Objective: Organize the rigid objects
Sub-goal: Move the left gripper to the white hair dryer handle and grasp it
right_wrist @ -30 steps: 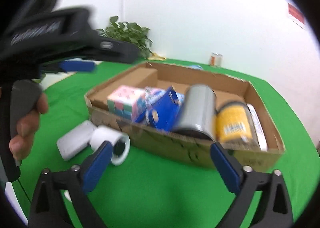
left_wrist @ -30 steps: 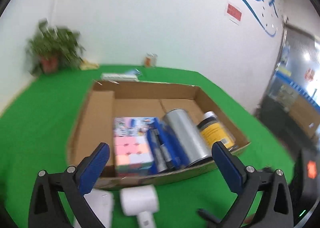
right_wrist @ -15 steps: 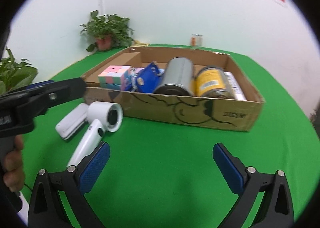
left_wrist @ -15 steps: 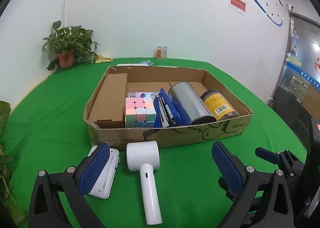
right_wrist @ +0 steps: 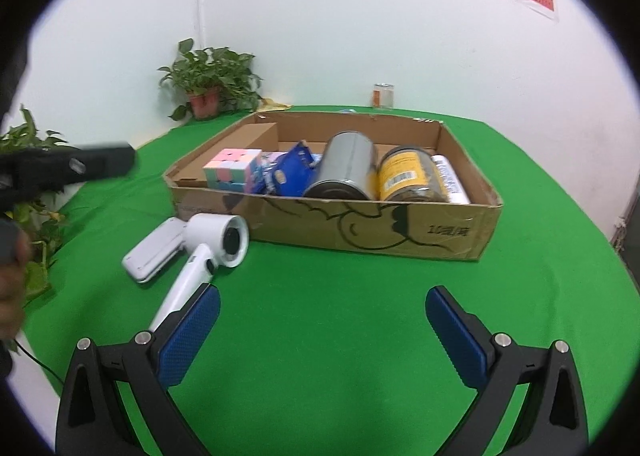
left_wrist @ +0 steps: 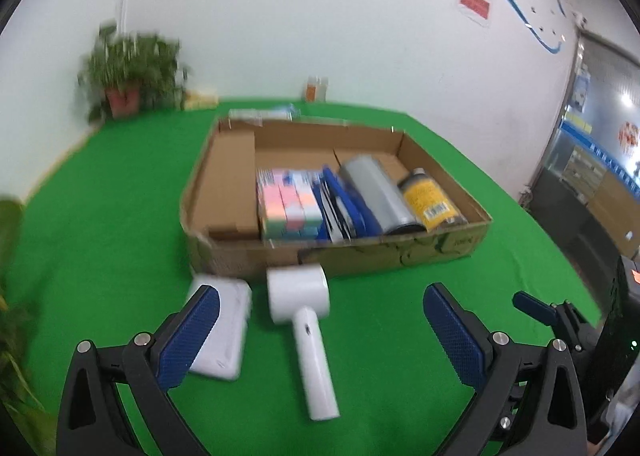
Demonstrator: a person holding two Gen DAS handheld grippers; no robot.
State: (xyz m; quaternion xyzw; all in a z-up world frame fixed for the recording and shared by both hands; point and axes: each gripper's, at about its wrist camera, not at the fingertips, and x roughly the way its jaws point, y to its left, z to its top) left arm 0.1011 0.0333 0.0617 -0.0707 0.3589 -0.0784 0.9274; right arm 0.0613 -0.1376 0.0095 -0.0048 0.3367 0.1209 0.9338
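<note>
Cardboard box (right_wrist: 360, 228) with cube (right_wrist: 232, 169), cans (right_wrist: 346, 167)

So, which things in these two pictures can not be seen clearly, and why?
- White flat case: left wrist view, partly behind a finger of the left hand-held gripper, also blurred.
- White bottle: right wrist view, mostly behind the yellow-label jar and the cardboard box wall.
- Small jar by the wall: label too small to read.
- Pastel cube: motion blur in left wrist view.
</note>
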